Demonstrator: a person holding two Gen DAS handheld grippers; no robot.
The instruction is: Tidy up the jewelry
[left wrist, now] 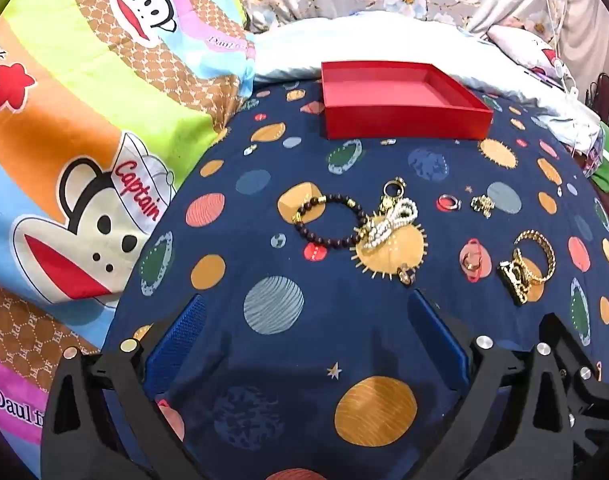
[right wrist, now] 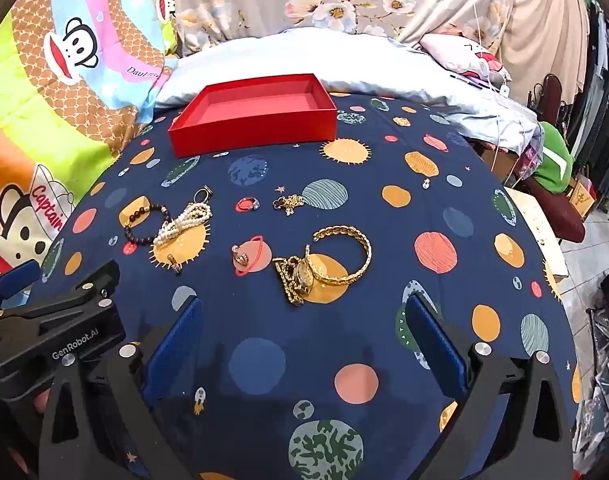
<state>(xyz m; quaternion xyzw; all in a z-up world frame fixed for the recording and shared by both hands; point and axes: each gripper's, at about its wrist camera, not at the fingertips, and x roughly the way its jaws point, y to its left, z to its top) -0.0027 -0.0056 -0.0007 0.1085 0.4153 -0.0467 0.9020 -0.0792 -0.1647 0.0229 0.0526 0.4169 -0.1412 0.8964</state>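
Observation:
An empty red box (left wrist: pixel 400 96) (right wrist: pixel 256 114) sits at the far side of a navy planet-print cloth. Jewelry lies scattered in front of it: a dark bead bracelet (left wrist: pixel 330 220) (right wrist: pixel 142 224), a white pearl piece (left wrist: pixel 392 222) (right wrist: pixel 182 222), a gold bangle (left wrist: pixel 538 254) (right wrist: pixel 344 256) leaning on a gold watch (left wrist: pixel 516 276) (right wrist: pixel 298 276), several small rings and a gold chain clump (right wrist: pixel 289 203). My left gripper (left wrist: pixel 306 306) hovers open short of the bead bracelet. My right gripper (right wrist: pixel 304 308) hovers open just short of the watch. Neither holds anything.
A cartoon-monkey quilt (left wrist: pixel 76 128) lies to the left, a pale blue pillow (right wrist: pixel 304 56) behind the box. The bed edge drops off at the right toward tiled floor (right wrist: pixel 596 240) and clutter. The left gripper's body (right wrist: pixel 52 320) sits close beside the right one.

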